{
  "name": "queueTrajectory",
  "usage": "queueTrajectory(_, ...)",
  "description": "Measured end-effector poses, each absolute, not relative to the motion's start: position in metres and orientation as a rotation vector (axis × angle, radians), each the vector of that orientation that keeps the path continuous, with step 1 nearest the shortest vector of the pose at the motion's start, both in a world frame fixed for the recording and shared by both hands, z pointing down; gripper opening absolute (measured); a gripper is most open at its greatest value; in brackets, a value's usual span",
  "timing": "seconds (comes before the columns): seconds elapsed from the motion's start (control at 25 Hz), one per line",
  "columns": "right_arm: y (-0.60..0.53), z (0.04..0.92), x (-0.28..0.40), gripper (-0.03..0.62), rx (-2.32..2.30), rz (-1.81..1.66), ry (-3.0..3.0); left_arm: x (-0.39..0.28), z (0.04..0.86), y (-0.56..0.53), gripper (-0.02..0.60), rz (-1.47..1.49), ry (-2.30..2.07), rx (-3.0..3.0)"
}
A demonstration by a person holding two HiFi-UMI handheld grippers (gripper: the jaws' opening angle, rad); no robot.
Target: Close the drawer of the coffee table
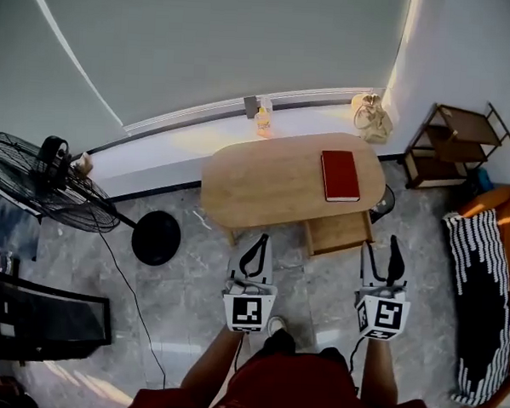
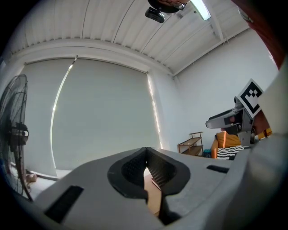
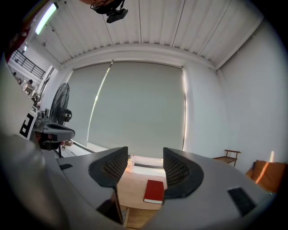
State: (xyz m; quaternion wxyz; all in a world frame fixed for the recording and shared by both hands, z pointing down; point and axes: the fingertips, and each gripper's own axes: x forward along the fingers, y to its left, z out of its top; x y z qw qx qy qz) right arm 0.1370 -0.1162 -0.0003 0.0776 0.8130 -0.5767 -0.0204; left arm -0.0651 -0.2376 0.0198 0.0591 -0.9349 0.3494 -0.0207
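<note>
1. Coffee table (image 1: 273, 178): oval wooden top, standing in front of the window wall. A red book (image 1: 340, 175) lies flat on the right part of the top.
2. Drawer (image 1: 339, 231): open, pulled out from under the table's near right side, towards the person.
3. Left gripper (image 1: 262, 239): held level and pointing at the table's near edge, left of the drawer. Jaws are clenched tip to tip with nothing between them. It is clear of the table.
4. Right gripper (image 1: 380, 252): held level and lined up with the drawer's right end. Jaws are spread wide and grip nothing. In the right gripper view, the book and table top show through the gap, with the drawer below.
5. In the head view the right gripper's tips overlap the drawer front. It looks just short of contact, but I can't confirm that.
6. Surroundings: a standing fan (image 1: 43, 183) at far left, a small wooden shelf (image 1: 450, 145) at far right, and a striped cushion (image 1: 480, 296) at the right edge.
</note>
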Motion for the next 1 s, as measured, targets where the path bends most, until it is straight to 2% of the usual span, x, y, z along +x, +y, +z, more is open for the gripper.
queueTrajectory(0.6, -0.098, 0.007, 0.186, 0.236, 2.500, -0.035, -1.633, -0.003, 0.020, -0.234, 0.008, -0.052, 0.927, -2.867)
queueTrajectory(1.0, -0.071, 0.004, 0.249, 0.236, 2.539, -0.051, -1.650, 0.057, 0.003, -0.208, 0.008, -0.033, 0.900, -2.819)
